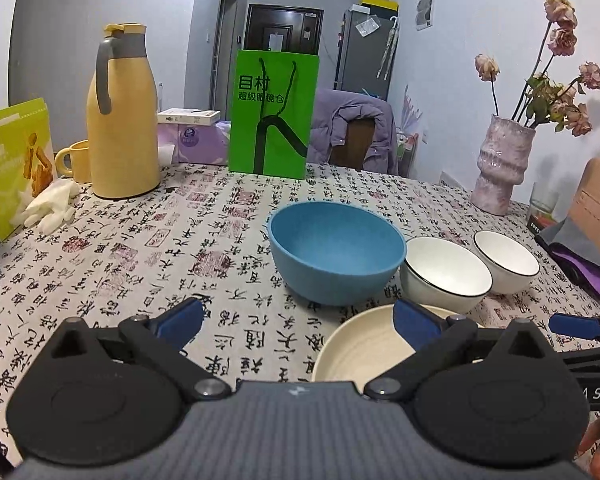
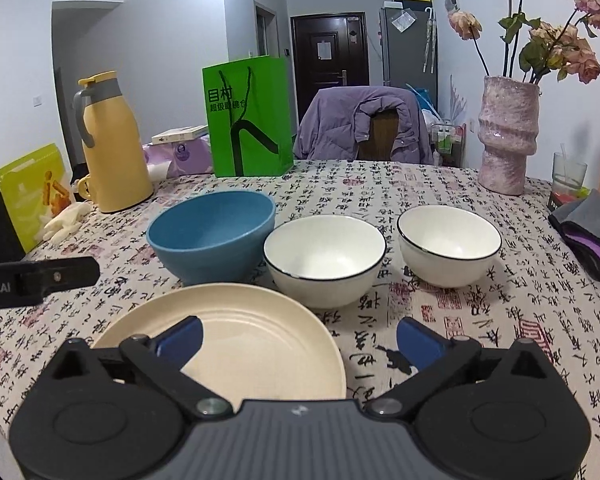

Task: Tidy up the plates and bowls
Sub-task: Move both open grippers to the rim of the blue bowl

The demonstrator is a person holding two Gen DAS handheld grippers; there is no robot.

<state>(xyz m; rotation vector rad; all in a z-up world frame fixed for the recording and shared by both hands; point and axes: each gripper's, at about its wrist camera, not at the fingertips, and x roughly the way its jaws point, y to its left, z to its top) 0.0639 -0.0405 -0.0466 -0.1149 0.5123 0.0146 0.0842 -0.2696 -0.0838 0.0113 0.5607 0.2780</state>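
Right wrist view, calligraphy-print tablecloth (image 2: pixel 440 184) (grey walls), dark door (image 2: pixel 328 60)

Tablecloth (image 2: pixel 440 184): off-white w/ black calligraphy & red seal stamps. Blue bowl (image 2: pixel 214 236) at 10 o'clock of cream plate (image 2: pixel 236 336). Two white bowls w/ black rims (image 2: pixel 324 260) (image 2: pixel 448 244) at 1–2 o'clock. Yellow flask (image 2: pixel 112 152), grey handle. Green bag (image 2: pixel 250 118), black print. Speckled pink vase (image 2: pixel 508 136). Gripper pads (image 2: pixel 180 340) blue.

Jaws: my right gripper (image 2: pixel 299 342) wide apart, empty.
Plate: cream plate (image 2: pixel 236 344) under my left finger.
Bowls: blue bowl (image 2: pixel 212 236), two white bowls (image 2: pixel 324 258) ahead.
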